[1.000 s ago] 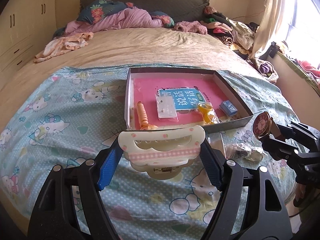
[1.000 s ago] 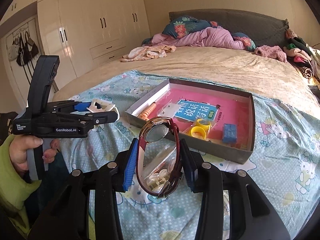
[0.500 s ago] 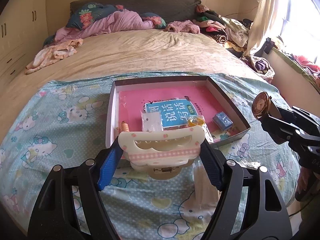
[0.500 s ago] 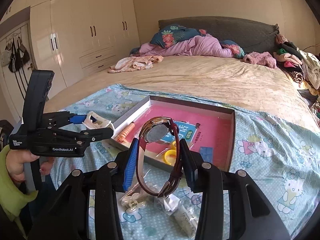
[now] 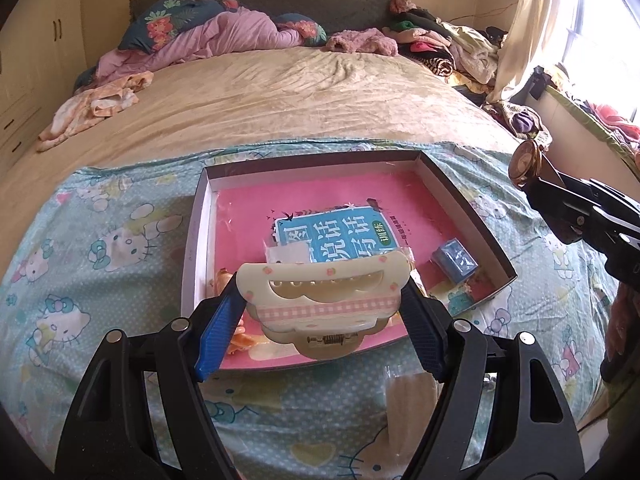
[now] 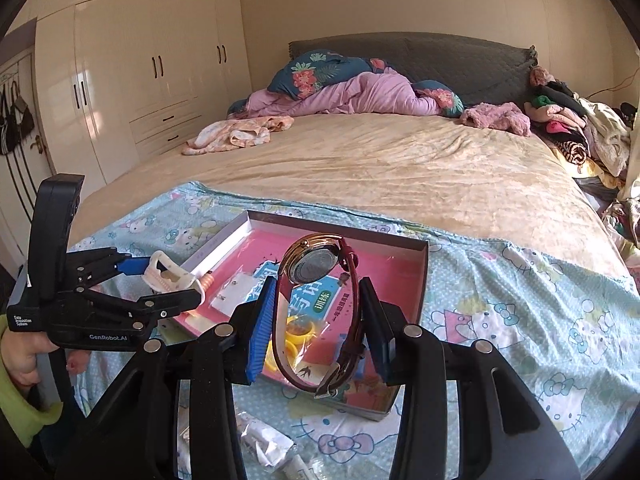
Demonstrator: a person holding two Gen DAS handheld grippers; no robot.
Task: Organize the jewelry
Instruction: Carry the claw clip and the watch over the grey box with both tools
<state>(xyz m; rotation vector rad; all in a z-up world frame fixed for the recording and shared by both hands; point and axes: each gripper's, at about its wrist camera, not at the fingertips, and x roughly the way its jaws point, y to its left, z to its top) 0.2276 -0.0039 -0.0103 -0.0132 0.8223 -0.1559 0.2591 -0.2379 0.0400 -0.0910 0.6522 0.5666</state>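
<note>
Both tools have advanced over the box [image 5: 468, 204], hair clip [image 5: 324, 300] and watch [image 6: 316, 308] clamped.

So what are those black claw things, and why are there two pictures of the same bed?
Those claws are grabbers, a bit like big tongs. A person holds one in each hand, and each has a small camera looking along its two fingers. That gives two pictures: one from the left grabber, one from the right.

The left gripper is squeezing a cream hair clip. The right gripper is squeezing a wristwatch with a dark red strap.

Both are held over a shallow box with a pink bottom, lying on a cartoon-cat blanket on the bed. Inside the box are a blue card and a small blue box.
</note>
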